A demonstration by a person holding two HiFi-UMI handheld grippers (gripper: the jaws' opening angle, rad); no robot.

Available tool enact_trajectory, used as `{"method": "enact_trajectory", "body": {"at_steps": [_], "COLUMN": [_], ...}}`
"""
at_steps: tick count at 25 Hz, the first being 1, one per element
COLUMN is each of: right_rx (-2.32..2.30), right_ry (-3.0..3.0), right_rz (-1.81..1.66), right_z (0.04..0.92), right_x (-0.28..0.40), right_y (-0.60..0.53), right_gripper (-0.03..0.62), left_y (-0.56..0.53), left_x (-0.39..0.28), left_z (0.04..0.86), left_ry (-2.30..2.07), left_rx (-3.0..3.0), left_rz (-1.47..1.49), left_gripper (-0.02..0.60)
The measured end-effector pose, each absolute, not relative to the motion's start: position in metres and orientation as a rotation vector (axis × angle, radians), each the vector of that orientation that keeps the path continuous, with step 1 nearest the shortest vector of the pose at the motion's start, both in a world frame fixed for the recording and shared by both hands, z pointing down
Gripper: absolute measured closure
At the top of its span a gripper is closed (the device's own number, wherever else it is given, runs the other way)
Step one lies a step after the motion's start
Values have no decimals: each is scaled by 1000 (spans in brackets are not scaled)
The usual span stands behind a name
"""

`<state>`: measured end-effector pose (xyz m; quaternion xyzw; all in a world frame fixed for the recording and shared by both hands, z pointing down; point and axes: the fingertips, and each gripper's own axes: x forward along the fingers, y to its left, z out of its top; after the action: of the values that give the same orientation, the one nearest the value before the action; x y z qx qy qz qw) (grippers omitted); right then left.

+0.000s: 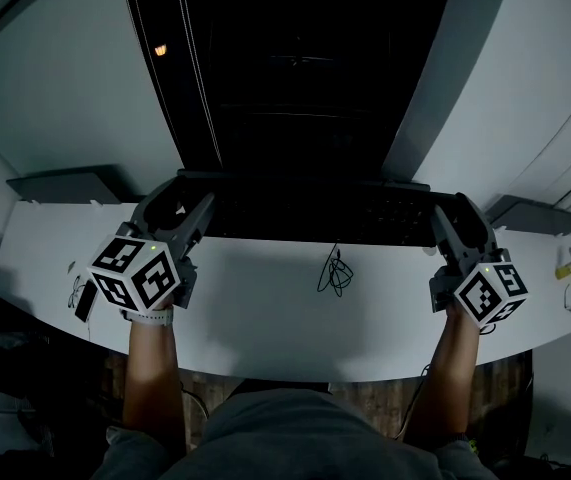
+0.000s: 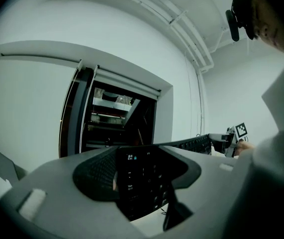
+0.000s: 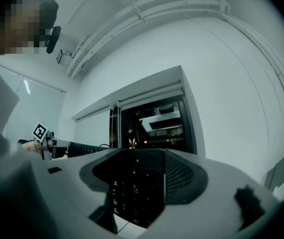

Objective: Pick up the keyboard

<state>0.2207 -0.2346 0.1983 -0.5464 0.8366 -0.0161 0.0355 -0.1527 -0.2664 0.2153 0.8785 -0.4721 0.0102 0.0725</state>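
Black keyboard (image 1: pixel 310 213), left gripper (image 1: pixel 177 208), right gripper (image 1: pixel 453 216) at its ends

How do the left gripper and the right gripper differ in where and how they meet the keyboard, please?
The left gripper takes the keyboard's left end, the right gripper its right end. In the head view the left gripper slants rightward, the right gripper leftward. Both have jaws closed on the keyboard.

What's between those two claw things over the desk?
The head view shows the black keyboard spanning from the left gripper to the right gripper, each end between jaws. In front of it, a tangled black cable lies on the white desk.
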Motion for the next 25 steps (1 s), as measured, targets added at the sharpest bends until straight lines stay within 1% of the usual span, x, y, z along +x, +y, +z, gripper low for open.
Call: {"method": "enact_trajectory", "body": {"at_steps": [11,25], "right_rx": [-1664,-1666], "right_ry": [2558,2563], "right_rz": [-4,5], "right_z": [181,178], "right_x": [213,211], "right_y": [-236,-238], "right_gripper": [336,336], "left_y": [-267,-273], "left_x": [-161,-161], "left_z": [197,193], "left_ry": [-1435,-1433], "left_rx": [2662,2677], "left_rz": [-14,-22], "left_gripper": [345,344]}}
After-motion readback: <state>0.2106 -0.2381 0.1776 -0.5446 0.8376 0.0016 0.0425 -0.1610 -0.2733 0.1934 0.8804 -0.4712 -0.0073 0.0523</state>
